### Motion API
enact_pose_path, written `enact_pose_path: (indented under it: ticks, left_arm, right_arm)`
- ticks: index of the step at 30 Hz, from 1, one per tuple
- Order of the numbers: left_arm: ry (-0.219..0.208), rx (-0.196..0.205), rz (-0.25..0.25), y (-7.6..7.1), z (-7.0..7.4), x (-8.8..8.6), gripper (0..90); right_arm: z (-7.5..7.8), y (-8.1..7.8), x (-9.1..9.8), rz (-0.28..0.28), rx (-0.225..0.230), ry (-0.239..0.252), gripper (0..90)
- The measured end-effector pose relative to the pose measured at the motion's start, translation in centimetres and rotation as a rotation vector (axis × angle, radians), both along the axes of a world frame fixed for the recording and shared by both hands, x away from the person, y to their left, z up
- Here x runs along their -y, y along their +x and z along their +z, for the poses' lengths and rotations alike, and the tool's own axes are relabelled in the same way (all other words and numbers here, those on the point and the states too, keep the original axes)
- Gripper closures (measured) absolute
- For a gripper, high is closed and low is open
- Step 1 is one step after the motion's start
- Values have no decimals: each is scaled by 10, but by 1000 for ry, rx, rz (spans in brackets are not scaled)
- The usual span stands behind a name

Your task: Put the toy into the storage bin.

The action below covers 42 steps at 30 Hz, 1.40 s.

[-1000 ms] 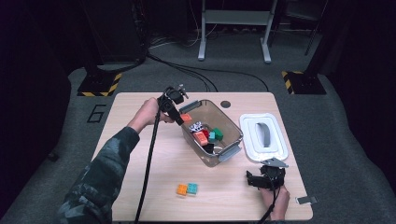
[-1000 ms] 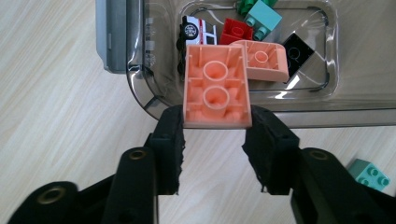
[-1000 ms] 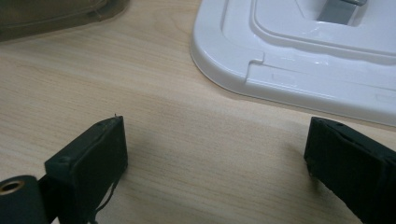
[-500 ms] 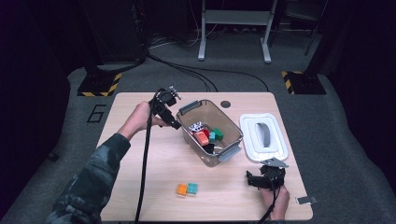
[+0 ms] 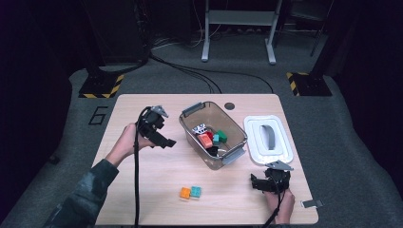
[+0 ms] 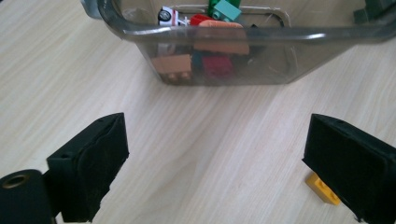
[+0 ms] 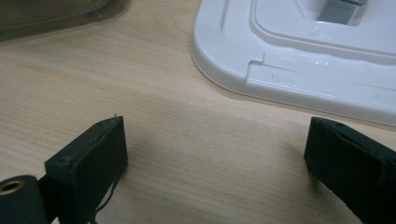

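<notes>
Bin (image 6: 243, 37) faces left claw (image 6: 215, 158), wide open, empty.

Pale wooden table (image 5: 142, 190): clear bin (image 5: 236, 136) mid-table, white lid (image 5: 252, 142) right, orange (image 5: 185, 193) and teal (image 5: 196, 191) bricks near.

Pale wooden table (image 5: 142, 109), rounded corners, with a small dark round disc (image 5: 230, 106) at its far edge. Grey carpet floor (image 5: 351, 142); a large "6" (image 5: 98, 115) marked on it left of the table. Two black bases with yellow-black hazard stripes (image 5: 100, 86) (image 5: 304, 83) beyond. Black cables (image 5: 190, 71) trailing across the floor. Grey metal stand legs (image 5: 237, 28) at the back. Surroundings dark; light falls on the table.
</notes>
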<state>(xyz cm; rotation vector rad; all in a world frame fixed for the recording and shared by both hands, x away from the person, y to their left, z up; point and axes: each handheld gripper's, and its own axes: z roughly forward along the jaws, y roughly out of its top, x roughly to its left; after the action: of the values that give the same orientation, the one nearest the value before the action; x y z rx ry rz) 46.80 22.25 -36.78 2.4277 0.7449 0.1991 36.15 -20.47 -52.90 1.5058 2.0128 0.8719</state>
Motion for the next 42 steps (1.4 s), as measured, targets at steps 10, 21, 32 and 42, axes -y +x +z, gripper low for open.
enact_pose_path:
  ticks: [10, 21, 32, 42]
  left_arm:
    - [-40, 46, -77, -36, -39, -7, 10]
    - [-58, 66, -147, -69, -77, 5, 4]
    - [-103, 31, -221, -91, -115, 20, 24]
    - [-159, 16, -324, -104, -139, 30, 239]
  right_arm:
    - [0, 0, 0, 0, 0, 0, 50]
    - [0, 0, 0, 0, 0, -1, 50]
    - [0, 0, 0, -1, 0, -1, 50]
    - [0, 0, 0, 0, 0, -1, 50]
